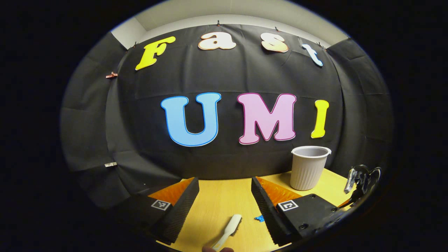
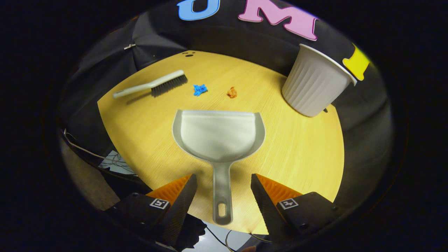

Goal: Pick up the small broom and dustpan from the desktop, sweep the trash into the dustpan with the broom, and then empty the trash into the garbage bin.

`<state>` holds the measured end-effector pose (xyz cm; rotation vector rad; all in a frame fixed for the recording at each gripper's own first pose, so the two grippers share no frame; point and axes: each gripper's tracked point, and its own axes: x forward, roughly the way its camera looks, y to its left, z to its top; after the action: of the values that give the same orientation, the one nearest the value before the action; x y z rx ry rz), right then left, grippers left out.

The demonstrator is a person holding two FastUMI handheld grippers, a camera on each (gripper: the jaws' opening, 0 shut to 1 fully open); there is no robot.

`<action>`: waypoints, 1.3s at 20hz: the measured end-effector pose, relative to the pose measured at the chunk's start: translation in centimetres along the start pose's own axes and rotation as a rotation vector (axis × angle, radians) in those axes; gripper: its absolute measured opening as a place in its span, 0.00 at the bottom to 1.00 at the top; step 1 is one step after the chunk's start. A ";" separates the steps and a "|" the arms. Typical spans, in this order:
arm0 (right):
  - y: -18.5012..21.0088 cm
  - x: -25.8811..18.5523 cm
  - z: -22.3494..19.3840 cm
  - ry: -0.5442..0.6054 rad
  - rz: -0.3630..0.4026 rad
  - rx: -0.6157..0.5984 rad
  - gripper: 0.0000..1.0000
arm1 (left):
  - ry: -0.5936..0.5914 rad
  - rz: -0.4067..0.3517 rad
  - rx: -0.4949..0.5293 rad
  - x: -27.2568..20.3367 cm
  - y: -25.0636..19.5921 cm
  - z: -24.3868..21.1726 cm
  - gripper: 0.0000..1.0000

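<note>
- Spanning the booth floor: light wood tabletop (image 2: pixel 301 154), black cloth wall behind.
- Dustpan (image 2: pixel 218 134): mid-table, handle at near edge between right gripper's (image 2: pixel 224 194) parted fingers, untouched.
- Broom (image 2: pixel 154 85), blue scrap (image 2: pixel 200 89), orange scrap (image 2: pixel 231 92): toward far edge.
- Ribbed bin (image 2: pixel 315 85): far right corner.
- Left gripper (image 1: pixel 225 197): released, above broom.

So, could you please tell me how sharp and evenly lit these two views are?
Right gripper view: sharp; the dustpan and brush cast soft shadows on the desktop, whose edge bows from fisheye distortion. Left gripper view: the wall is dim, and the bin is evenly lit.
</note>
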<state>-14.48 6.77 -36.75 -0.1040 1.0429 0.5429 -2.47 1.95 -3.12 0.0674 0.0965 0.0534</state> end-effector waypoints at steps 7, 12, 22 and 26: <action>0.9 4.7 -1.0 0.101 0.072 0.057 0.96 | 0.026 0.053 0.005 -1.1 1.1 -0.8 0.95; 0.9 6.2 -1.1 0.146 0.077 0.068 0.95 | 0.041 0.078 -0.007 -1.8 2.4 -1.9 0.95; 0.2 7.5 0.5 0.133 0.070 0.091 0.47 | 0.063 0.084 -0.027 0.1 2.4 -3.0 0.95; 0.2 7.4 0.5 0.130 0.072 0.091 0.35 | 0.096 0.069 -0.031 1.7 2.3 -4.2 0.95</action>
<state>-11.28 9.90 -42.68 -0.0219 1.2003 0.5587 -1.28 4.56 -7.28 0.0369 0.1892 0.1275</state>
